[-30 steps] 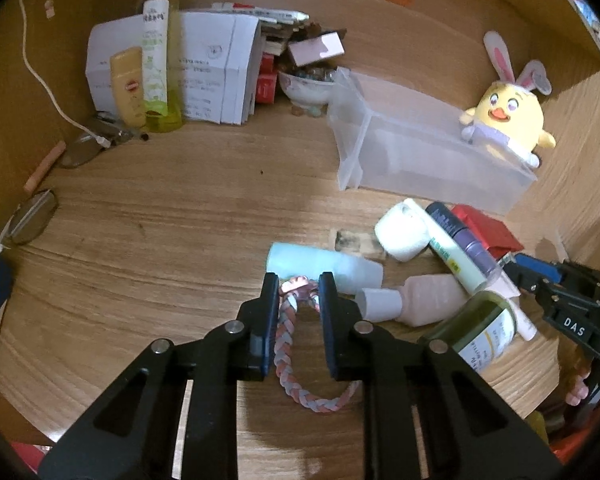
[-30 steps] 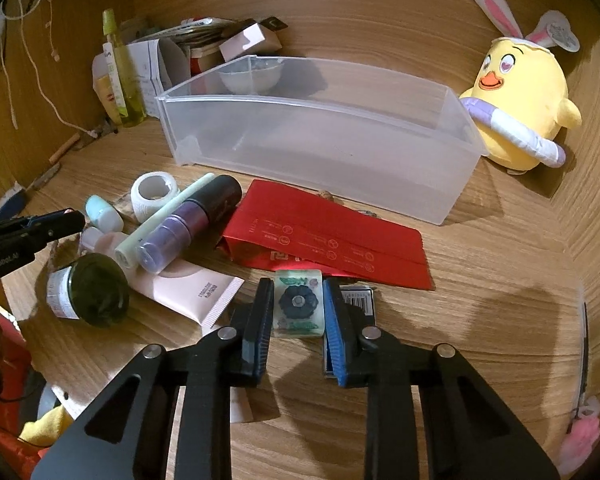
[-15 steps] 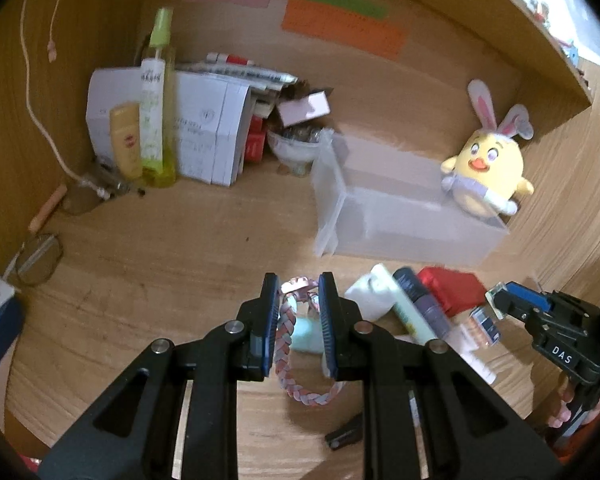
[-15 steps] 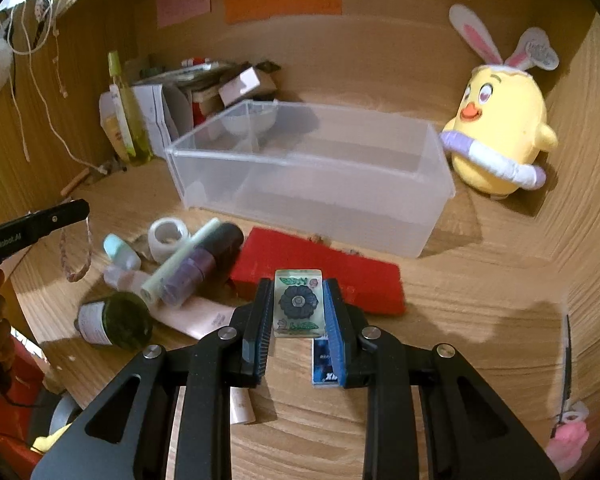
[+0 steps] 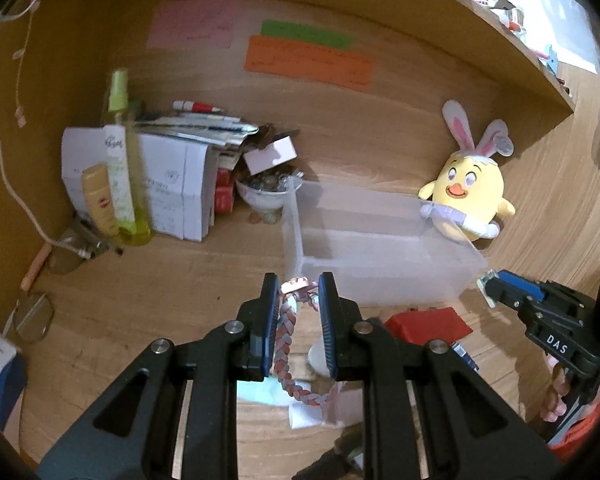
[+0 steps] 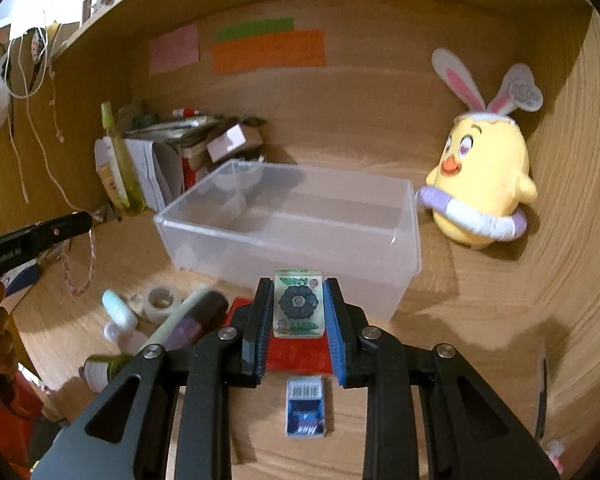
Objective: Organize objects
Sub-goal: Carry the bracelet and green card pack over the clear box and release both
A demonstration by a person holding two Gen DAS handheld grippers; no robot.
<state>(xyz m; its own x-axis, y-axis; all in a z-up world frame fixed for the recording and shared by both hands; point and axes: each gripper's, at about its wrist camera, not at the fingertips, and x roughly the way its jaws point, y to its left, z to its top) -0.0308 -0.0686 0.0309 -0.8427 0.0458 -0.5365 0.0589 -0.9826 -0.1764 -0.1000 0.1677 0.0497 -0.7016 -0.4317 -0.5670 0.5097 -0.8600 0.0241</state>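
Left fingers [image 5: 277,320] pinch a limp braided bracelet [image 5: 286,334] near its clasp; right fingers [image 6: 258,328] clamp a stiff, slick-looking tile [image 6: 299,304] by its edges, both aloft before the clear bin [image 6: 404,248] on the counter [image 6: 460,320]

Yellow bunny-eared plush [image 6: 482,184] below orange note [image 6: 268,51]

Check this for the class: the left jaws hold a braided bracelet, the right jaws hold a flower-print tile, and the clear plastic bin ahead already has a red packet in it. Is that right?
One detail is wrong. The clear plastic bin holds nothing; the red packet lies on the desk in front of it, as the right wrist view shows. The left gripper does hold the braided bracelet, and the right gripper holds the flower-print tile.
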